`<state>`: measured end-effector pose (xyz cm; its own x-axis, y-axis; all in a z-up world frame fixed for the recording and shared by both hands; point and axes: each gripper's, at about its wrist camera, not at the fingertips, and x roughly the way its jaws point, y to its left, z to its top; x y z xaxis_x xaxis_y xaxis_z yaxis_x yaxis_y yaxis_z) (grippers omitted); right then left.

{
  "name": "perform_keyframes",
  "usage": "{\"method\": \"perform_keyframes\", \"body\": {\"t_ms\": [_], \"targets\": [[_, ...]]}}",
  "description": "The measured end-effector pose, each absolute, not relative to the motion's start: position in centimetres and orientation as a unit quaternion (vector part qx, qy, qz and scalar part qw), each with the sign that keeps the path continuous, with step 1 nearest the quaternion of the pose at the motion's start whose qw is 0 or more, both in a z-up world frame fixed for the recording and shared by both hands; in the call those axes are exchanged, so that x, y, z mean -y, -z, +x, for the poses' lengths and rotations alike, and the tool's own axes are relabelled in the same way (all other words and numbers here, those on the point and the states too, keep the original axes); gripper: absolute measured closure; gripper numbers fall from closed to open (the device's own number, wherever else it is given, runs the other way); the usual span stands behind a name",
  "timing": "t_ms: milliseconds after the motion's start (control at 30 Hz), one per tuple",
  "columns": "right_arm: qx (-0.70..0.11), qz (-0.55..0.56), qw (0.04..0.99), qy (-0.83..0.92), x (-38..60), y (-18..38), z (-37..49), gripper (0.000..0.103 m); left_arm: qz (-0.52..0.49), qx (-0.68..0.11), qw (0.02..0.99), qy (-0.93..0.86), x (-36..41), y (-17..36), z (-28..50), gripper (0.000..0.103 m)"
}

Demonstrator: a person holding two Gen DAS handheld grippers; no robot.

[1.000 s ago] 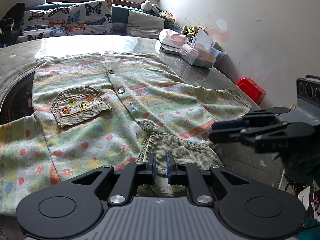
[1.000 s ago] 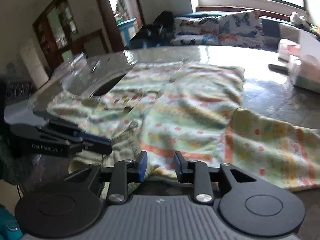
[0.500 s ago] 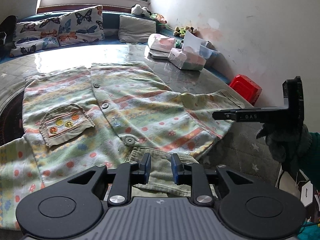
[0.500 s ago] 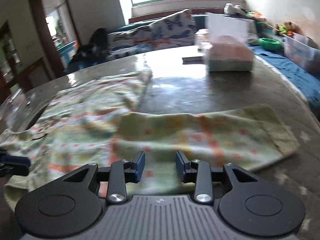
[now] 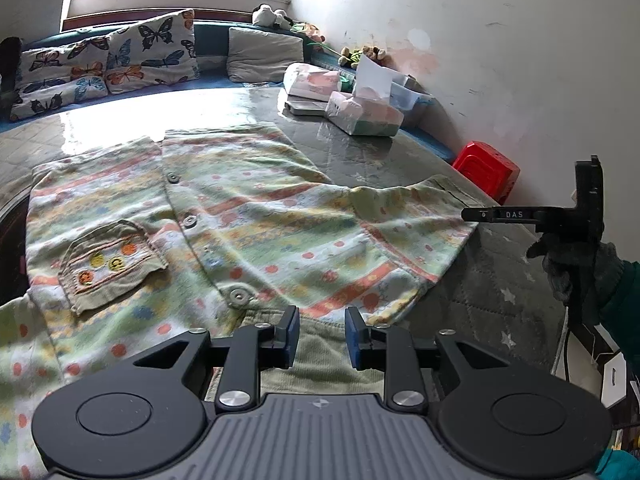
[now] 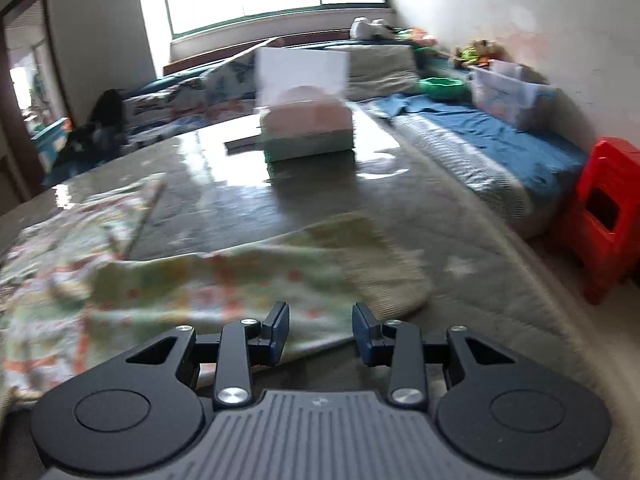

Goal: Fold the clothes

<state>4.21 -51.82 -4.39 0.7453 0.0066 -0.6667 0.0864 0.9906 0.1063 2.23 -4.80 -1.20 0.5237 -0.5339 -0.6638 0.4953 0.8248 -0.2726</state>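
On the worktop (image 5: 360,152) the shirt (image 5: 240,232) lies spread flat. Its sleeve (image 6: 248,288) runs crosswise just ahead of my right hand-held gripper (image 6: 320,334), the nearer one, jaws spread and empty. My left hand-held gripper (image 5: 320,336) has just been opening, collar beneath, unpinched.

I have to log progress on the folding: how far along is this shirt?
Early. Done: the shirt lies spread flat and buttoned on the table. In hand: nothing is gripped; the left gripper has just been opening over the collar, pads clear of it, and the right gripper hangs open over the sleeve. Left: both sleeves lie unfolded, and no fold shows in the body.
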Motion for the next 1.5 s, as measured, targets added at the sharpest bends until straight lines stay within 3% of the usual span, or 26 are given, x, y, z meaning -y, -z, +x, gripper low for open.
{"method": "perform_keyframes", "body": {"t_ms": [133, 233, 467, 800, 900, 967, 1033, 1167, 1333, 1500], "targets": [[-0.349, 0.080, 0.933, 0.027, 53.3, 4.3, 4.5, 0.068, -0.022, -0.390, 0.871, 0.299, 5.3, 1.2, 2.4, 0.075], [-0.323, 0.102, 0.939, 0.054, 54.5, 3.6, 4.2, 0.063, -0.020, -0.391, 0.871, 0.297, 5.5, 1.2, 2.4, 0.070], [-0.340, 0.092, 0.934, 0.064, 55.8, 4.4, 4.9, 0.061, -0.017, -0.393, 0.871, 0.295, 5.8, 1.3, 2.5, 0.069], [-0.345, 0.084, 0.933, 0.064, 55.2, 5.2, 5.6, 0.064, -0.009, -0.394, 0.872, 0.290, 6.1, 1.2, 2.5, 0.062], [-0.342, 0.086, 0.934, 0.061, 55.1, 5.2, 5.5, 0.076, -0.006, -0.392, 0.874, 0.287, 6.2, 1.2, 2.4, 0.056], [-0.339, 0.096, 0.934, 0.056, 55.3, 5.1, 5.3, 0.086, -0.003, -0.391, 0.875, 0.284, 6.4, 1.1, 2.3, 0.045], [-0.337, 0.103, 0.934, 0.054, 55.2, 4.9, 5.2, 0.090, -0.001, -0.389, 0.878, 0.280, 6.5, 1.0, 2.3, 0.039], [-0.329, 0.115, 0.936, 0.057, 55.3, 4.6, 4.4, 0.095, 0.003, -0.381, 0.885, 0.266, 6.6, 0.8, 2.4, 0.011], [-0.332, 0.120, 0.934, 0.063, 55.4, 4.9, 3.8, 0.095, -0.003, -0.374, 0.895, 0.242, 6.5, 0.7, 2.9, 0.000], [-0.313, 0.138, 0.938, 0.063, 55.7, 4.2, 3.0, 0.096, 0.004, -0.377, 0.902, 0.211, 6.9, 0.8, 3.7, 0.000]]}}
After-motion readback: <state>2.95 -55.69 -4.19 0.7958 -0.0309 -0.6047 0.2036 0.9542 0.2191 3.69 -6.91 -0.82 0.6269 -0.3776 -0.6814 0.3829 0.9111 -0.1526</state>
